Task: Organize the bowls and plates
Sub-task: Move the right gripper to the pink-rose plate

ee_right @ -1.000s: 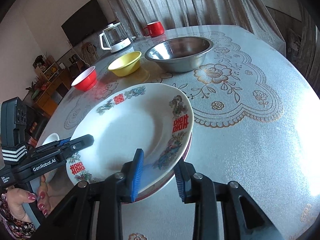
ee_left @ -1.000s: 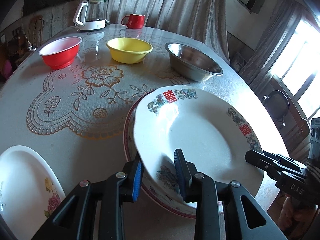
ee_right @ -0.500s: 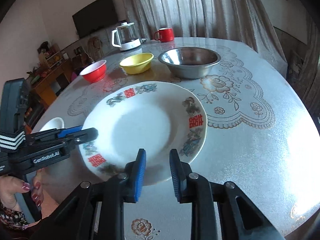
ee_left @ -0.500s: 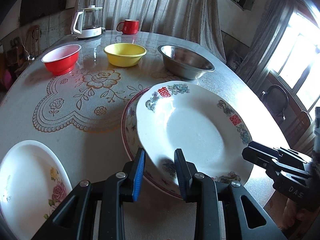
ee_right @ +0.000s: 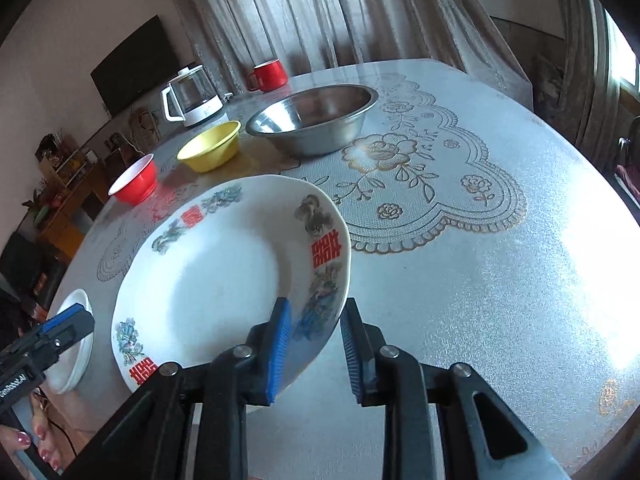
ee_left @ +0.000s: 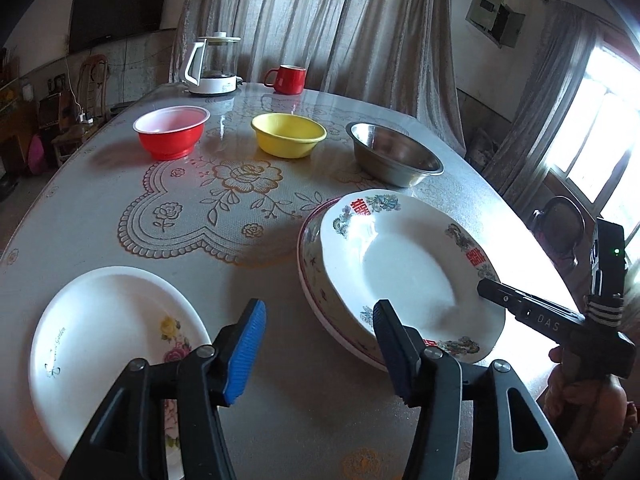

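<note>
A white plate with red characters point(ee_left: 404, 268) point(ee_right: 224, 276) lies on a red-rimmed plate point(ee_left: 310, 256). My right gripper point(ee_right: 316, 340) has its jaws on either side of that top plate's near rim, which is tilted up. My left gripper point(ee_left: 318, 348) is open and empty above the table, between the stacked plates and a white flower plate point(ee_left: 108, 340) at the near left. A red bowl point(ee_left: 172, 132), a yellow bowl point(ee_left: 289, 135) and a steel bowl point(ee_left: 394, 158) stand in a row at the back.
A glass kettle point(ee_left: 212, 66) and a red mug point(ee_left: 288, 79) stand at the table's far edge. The round table point(ee_left: 80, 216) has a lace-patterned cover. A chair point(ee_left: 560, 232) stands at the right, by the window.
My left gripper has opened, let go of the plate rim and drawn back to the left. My right gripper still holds the top plate, now tilted up at its near rim.
</note>
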A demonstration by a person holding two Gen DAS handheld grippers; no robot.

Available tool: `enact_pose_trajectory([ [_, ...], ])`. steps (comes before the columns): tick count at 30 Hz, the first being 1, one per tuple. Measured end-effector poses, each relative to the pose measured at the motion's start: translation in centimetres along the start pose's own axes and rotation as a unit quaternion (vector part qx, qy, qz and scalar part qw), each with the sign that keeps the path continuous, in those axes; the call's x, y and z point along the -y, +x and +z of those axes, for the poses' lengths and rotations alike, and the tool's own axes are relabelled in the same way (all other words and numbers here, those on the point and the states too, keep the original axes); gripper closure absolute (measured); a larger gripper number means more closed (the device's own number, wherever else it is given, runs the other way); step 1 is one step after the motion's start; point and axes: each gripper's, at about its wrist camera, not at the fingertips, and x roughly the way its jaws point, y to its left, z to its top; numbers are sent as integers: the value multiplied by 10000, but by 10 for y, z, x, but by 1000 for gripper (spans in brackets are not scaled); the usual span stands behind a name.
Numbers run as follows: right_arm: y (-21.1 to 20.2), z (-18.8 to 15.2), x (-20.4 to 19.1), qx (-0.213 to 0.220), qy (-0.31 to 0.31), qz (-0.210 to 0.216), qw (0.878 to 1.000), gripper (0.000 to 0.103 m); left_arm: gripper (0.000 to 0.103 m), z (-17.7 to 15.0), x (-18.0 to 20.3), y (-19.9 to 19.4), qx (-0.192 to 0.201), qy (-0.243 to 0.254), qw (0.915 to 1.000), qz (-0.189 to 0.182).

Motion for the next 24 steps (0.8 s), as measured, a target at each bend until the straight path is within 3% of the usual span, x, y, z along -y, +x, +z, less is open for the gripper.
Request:
enact_pose_trajectory([
  [13,-4,-6,-3,-102,172,38,9998,77,38,-4,-24,-20,188,-301,9993,91],
  [18,-27,-7,2,216,536,-89,9983,72,33,-5,-41,-29,257,-535,9981,136],
  [21,-39,-5,-8,358,405,-17,9985,72,25,-4,-55,-37,350,-682,9968,209],
  [24,-48,-2,-27,468,205,171,9986,70,23,-3,-73,-48,430,-924,9944,281],
])
